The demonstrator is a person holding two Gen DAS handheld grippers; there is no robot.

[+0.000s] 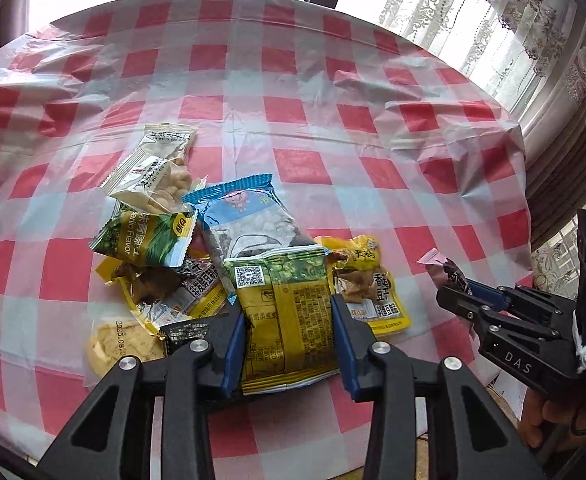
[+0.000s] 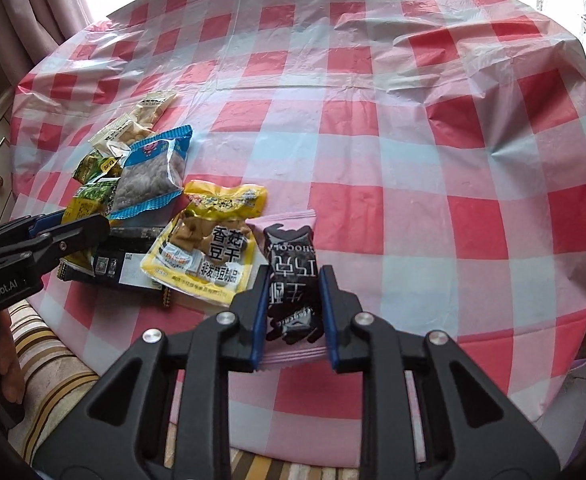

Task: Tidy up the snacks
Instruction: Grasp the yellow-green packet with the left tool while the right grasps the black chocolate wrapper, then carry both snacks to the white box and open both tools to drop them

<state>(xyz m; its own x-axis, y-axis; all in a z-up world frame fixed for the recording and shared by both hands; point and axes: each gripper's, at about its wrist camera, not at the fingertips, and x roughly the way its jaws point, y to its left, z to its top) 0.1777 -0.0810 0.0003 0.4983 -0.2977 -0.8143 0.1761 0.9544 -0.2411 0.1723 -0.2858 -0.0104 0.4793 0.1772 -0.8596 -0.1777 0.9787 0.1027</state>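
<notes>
While draping over the round table point(image 1: 333, 80), red-and-white checked plastic sheeting point(image 2: 433, 168), glossy and creased. Lying heaped near the table's front edge, crinkly foil and film snack packets point(image 1: 197, 248). Clamping both long edges of a flat yellow-green packet point(image 1: 285, 312) above the heap, left tongs point(image 1: 289, 320), partly closed, angling downward. Pinching a slim pink-and-dark chocolate packet point(image 2: 291, 280) to the right of the heap, right tongs point(image 2: 293, 308), narrowed tight, tilting down too. Gripping the handle below, a hand point(image 1: 549, 420).
</notes>
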